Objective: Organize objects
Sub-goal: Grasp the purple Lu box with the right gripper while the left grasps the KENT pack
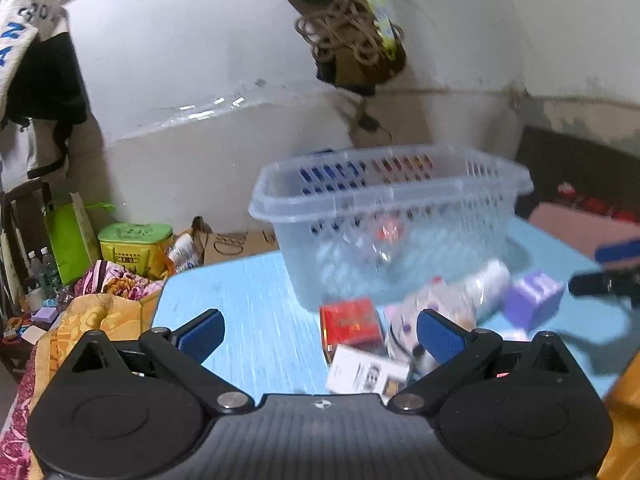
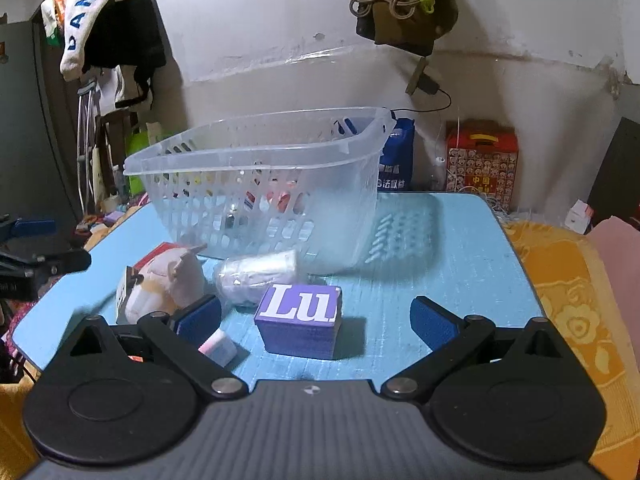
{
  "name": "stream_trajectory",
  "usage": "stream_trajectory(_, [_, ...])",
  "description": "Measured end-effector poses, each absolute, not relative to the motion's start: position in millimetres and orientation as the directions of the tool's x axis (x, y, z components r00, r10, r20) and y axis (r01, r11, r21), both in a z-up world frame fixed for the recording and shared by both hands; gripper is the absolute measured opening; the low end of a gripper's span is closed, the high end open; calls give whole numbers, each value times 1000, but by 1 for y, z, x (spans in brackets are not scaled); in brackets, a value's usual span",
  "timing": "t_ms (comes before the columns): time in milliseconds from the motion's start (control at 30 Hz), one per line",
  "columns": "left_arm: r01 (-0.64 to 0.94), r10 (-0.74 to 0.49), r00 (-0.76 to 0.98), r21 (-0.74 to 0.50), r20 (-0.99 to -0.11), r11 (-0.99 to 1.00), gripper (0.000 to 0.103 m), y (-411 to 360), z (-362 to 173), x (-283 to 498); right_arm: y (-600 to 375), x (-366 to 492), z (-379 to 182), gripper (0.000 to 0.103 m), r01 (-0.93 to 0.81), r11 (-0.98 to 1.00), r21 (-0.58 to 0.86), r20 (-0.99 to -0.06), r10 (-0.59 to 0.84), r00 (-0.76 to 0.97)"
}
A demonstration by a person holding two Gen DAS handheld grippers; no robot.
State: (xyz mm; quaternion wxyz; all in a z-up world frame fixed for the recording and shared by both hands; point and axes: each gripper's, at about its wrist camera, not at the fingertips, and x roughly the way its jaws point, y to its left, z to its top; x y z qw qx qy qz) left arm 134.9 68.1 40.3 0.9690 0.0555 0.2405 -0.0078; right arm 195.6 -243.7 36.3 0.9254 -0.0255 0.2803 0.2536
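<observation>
A clear plastic basket (image 2: 256,160) stands on the light blue table (image 2: 440,272), with a few small items inside; it also shows in the left wrist view (image 1: 392,188). In front of it lie a purple box (image 2: 300,320), a wrapped white roll (image 2: 256,274), a plush toy (image 2: 168,284) and a small pink-white block (image 2: 218,348). The left wrist view also shows a red box (image 1: 350,322) and a white box (image 1: 366,370). My right gripper (image 2: 316,324) is open, its fingers either side of the purple box. My left gripper (image 1: 320,336) is open and empty above the red and white boxes.
A floral blanket (image 1: 100,312) and clutter lie left of the table. A yellow cloth (image 2: 572,300) lies to the right. A red gift box (image 2: 482,160) and a blue bag (image 2: 394,160) stand behind the table by the wall. Clothes (image 2: 108,20) hang at the upper left.
</observation>
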Motion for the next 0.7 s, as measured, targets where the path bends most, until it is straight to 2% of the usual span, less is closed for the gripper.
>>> stream_trajectory(233, [55, -7, 852, 75, -523, 996, 103, 78, 28, 136, -246, 194, 36, 103, -476, 873, 108, -531, 455, 714])
stream_trajectory(567, [70, -34, 840, 47, -542, 996, 103, 84, 23, 136, -241, 196, 31, 103, -479, 873, 88, -583, 435, 686])
stream_trajectory(700, [92, -64, 824, 22, -563, 996, 99, 81, 21, 140, -239, 197, 29, 103, -485, 868, 110, -599, 447, 665])
